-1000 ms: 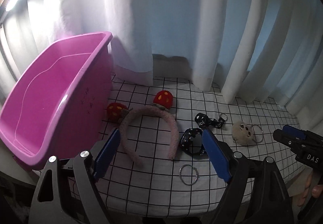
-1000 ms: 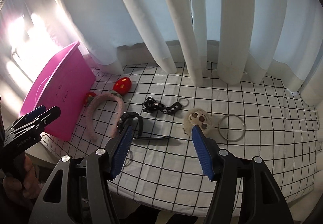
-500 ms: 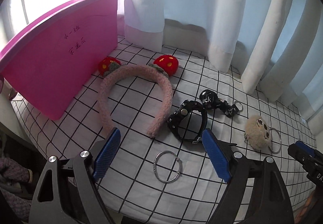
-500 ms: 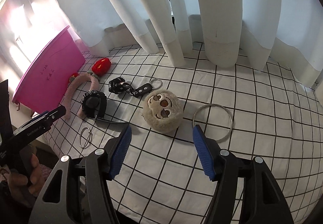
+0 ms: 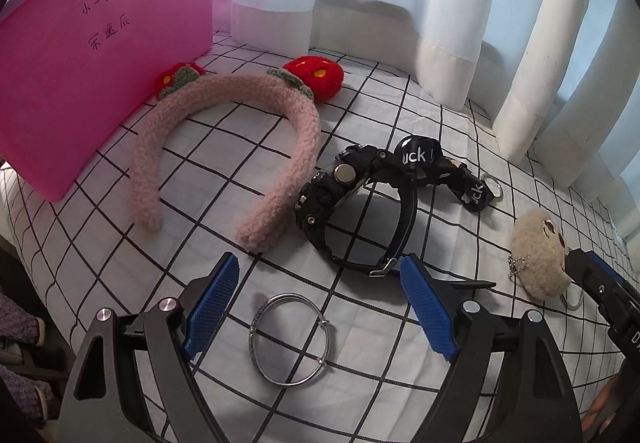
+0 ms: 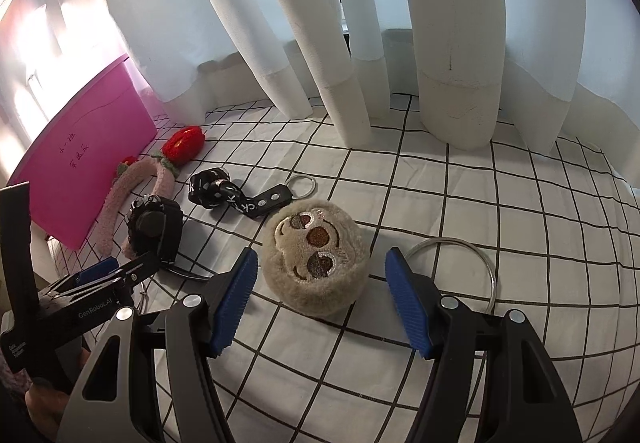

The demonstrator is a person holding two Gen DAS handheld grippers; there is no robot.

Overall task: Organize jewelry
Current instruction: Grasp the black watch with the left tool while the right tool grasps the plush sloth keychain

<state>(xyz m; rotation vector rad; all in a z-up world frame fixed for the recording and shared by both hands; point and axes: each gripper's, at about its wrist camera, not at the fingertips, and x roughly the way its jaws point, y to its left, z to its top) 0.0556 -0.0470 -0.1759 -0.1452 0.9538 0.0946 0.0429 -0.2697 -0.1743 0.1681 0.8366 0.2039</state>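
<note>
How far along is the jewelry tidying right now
Nothing looks put away: the headband, watch, strap, bangle and plush charm all lie on the cloth outside the pink bin. Both claws, left claw and right claw, are open and empty.

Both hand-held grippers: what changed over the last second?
Both came down toward the cloth, jaws open: the left hand-held gripper over the silver bangle, the right hand-held gripper around the plush sloth charm. Nothing grasped; the items lie unmoved.
</note>
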